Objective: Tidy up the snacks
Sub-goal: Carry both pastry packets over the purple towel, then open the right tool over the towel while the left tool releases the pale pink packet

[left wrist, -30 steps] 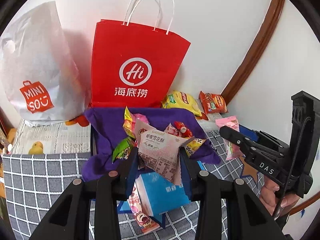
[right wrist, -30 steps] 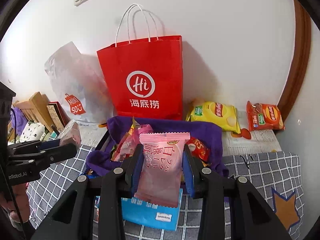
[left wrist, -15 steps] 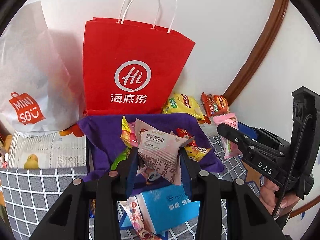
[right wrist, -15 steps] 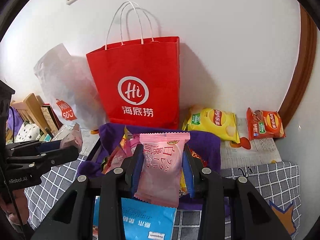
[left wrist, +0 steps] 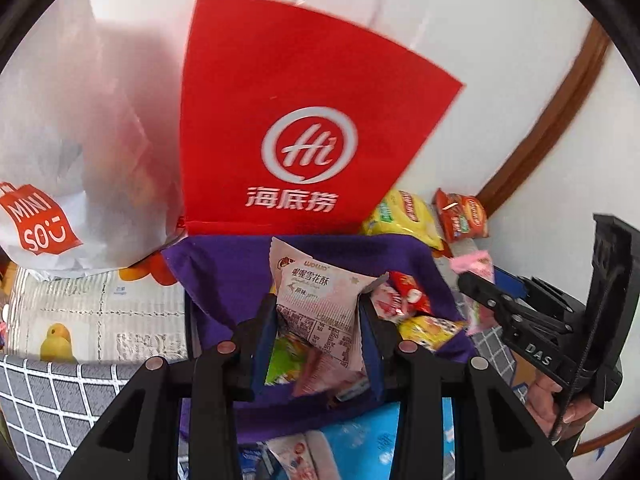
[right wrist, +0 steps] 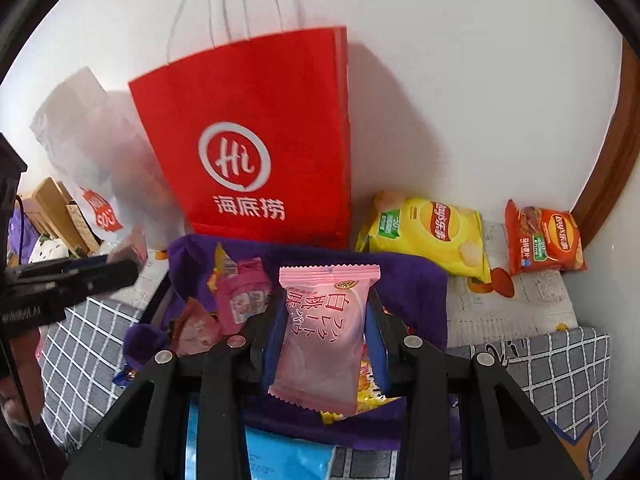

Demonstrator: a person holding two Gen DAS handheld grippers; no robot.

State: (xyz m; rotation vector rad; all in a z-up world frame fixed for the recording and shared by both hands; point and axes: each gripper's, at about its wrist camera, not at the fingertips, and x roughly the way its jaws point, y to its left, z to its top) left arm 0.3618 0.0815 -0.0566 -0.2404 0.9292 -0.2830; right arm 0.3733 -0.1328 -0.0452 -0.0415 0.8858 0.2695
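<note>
A pale snack packet is clamped in the left gripper jaws and a pink packet in the right gripper jaws, above a purple-lined basket

A white "Hi" roundel above "海底捞" is printed on the red paper bag. "MINISO" is read on the white plastic bag. "Lay's 乐事" is shown on the yellow chip packet and the orange chip packet. "DAS" is marked on the right hand-held gripper.

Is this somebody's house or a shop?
Probably a house: shopping bags, a red paper bag and a white plastic bag, lean on the wall, and a duck-print mat covers the floor.
</note>
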